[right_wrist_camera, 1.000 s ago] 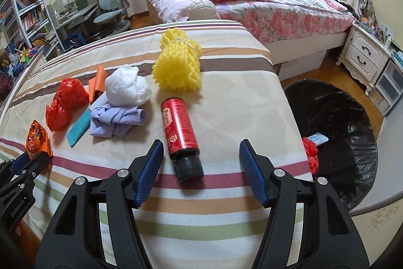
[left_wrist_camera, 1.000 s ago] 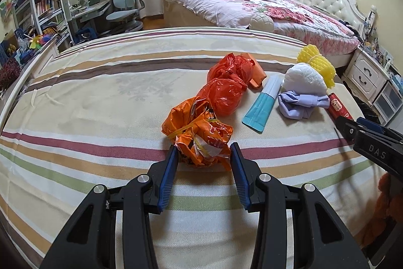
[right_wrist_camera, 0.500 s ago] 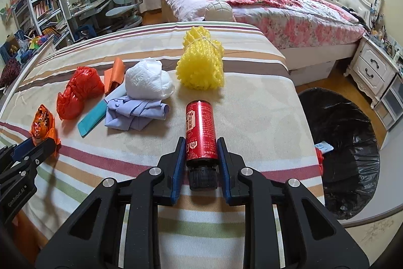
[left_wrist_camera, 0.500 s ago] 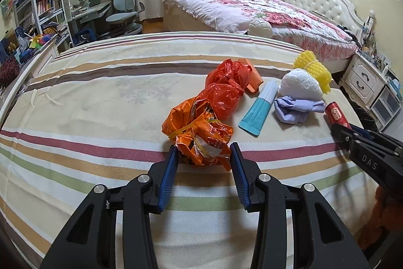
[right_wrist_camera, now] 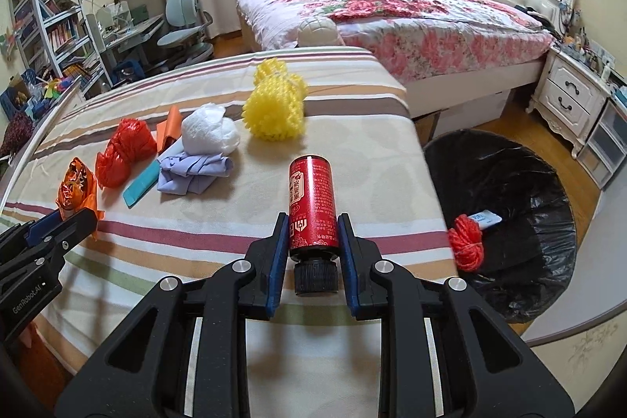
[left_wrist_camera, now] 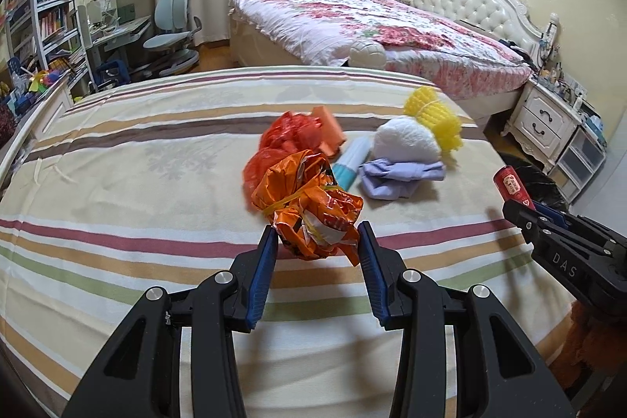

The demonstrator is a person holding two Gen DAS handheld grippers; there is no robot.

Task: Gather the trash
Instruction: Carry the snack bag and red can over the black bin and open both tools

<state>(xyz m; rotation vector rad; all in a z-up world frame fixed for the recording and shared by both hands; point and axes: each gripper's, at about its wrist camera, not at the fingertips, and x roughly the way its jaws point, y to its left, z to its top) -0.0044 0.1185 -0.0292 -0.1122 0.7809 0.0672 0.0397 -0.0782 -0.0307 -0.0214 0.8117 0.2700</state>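
My left gripper (left_wrist_camera: 316, 236) is shut on a crumpled orange wrapper (left_wrist_camera: 309, 206) and holds it above the striped bedspread (left_wrist_camera: 117, 183). My right gripper (right_wrist_camera: 312, 228) is shut on a red bottle with a black cap (right_wrist_camera: 312, 210), lifted off the bed. On the bed lie a red plastic bag (right_wrist_camera: 123, 151), an orange piece (right_wrist_camera: 169, 128), a teal flat pack (right_wrist_camera: 141, 183), a white wad (right_wrist_camera: 209, 134), lilac cloth (right_wrist_camera: 192, 171) and yellow foam net (right_wrist_camera: 276, 112). A black-lined trash bin (right_wrist_camera: 521, 222) stands on the floor to the right.
The bin holds a red yarn ball (right_wrist_camera: 466, 243) and a small blue-white packet (right_wrist_camera: 486, 218). A second bed with floral cover (right_wrist_camera: 392, 10) lies beyond. A white nightstand (right_wrist_camera: 576, 104) is at the right; a desk, chair (right_wrist_camera: 184, 22) and shelves stand at the left.
My right gripper closed on the red bottle and lifted it off the bed. My left gripper lifted the orange wrapper off the bedspread.
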